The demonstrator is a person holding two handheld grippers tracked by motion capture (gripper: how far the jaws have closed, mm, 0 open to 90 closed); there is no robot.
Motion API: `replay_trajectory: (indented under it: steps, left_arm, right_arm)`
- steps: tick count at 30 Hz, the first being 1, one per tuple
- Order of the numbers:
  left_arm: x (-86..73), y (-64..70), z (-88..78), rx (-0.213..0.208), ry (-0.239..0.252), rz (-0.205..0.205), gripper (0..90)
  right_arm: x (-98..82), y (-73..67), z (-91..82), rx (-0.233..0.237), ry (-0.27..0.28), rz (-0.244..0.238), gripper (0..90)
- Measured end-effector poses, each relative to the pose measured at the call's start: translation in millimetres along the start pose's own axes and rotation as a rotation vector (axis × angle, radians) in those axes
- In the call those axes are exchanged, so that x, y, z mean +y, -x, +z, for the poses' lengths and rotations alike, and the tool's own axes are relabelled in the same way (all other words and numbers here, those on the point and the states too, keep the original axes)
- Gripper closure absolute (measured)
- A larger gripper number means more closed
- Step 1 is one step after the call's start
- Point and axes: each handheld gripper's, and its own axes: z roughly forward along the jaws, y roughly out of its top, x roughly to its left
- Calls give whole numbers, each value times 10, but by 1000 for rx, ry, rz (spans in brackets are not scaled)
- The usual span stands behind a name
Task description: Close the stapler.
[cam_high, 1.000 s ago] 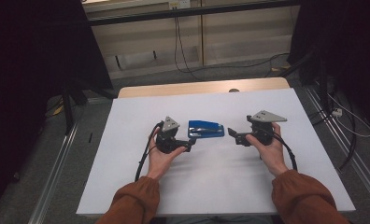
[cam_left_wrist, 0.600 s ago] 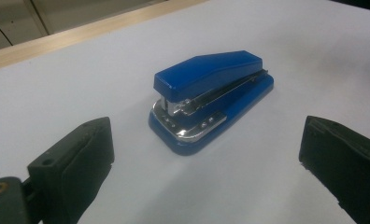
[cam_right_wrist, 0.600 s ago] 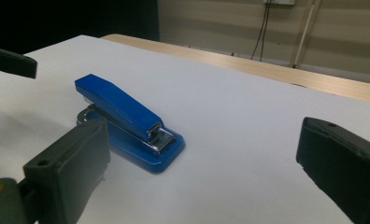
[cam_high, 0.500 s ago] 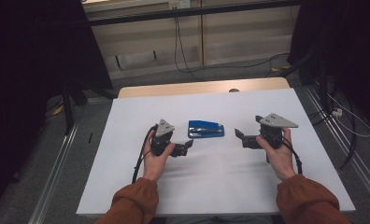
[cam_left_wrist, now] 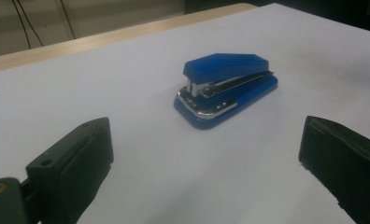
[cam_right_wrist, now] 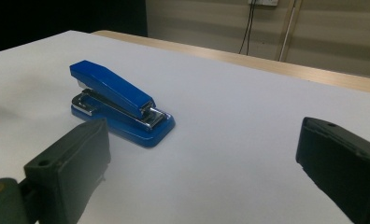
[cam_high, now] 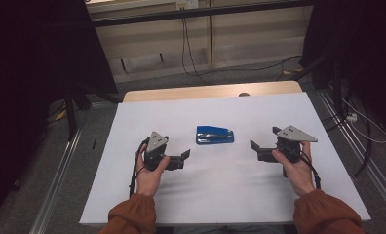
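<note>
A blue stapler [cam_high: 215,135] was seen lying flat on the white table [cam_high: 132,195], between the left gripper [cam_high: 179,158] and the right gripper [cam_high: 257,150], both held with jaws wide apart and touching nothing. It was judged that a pinch on its sloped, glossy top could slip, or that the hinged arm could be pressed down, should the jaws be closed too high.

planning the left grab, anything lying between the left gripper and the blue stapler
Nothing: between the left gripper and the blue stapler there is bare white table in the high view, and likewise in the left gripper view.
</note>
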Motion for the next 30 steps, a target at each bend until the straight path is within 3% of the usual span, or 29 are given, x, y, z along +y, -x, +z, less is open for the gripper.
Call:
replay_trajectory:
  steps: [2, 8, 15, 22, 24, 30]
  left_arm:
    - [-7, 23, -50, -4, 7, 3, 32]
    - [-46, 42, -177, 36, 24, 13, 32]
    - [-112, -1, -329, 58, 52, -3, 32]
    - [-169, -32, -445, 82, 41, -22, 31]
    - [-176, -37, -488, 91, 46, -15, 31]
    - [-240, -107, -597, 112, 49, -31, 31]
  right_arm:
    - [-7, -3, -35, -2, 7, 3, 31]
    - [-7, -14, -166, -12, 46, 9, 31]
    - [-54, 37, -301, -43, 46, 20, 31]
    - [-114, 54, -418, -73, 49, 21, 30]
    - [-108, 55, -455, -87, 47, -7, 28]
    - [-169, 89, -565, -107, 53, 10, 27]
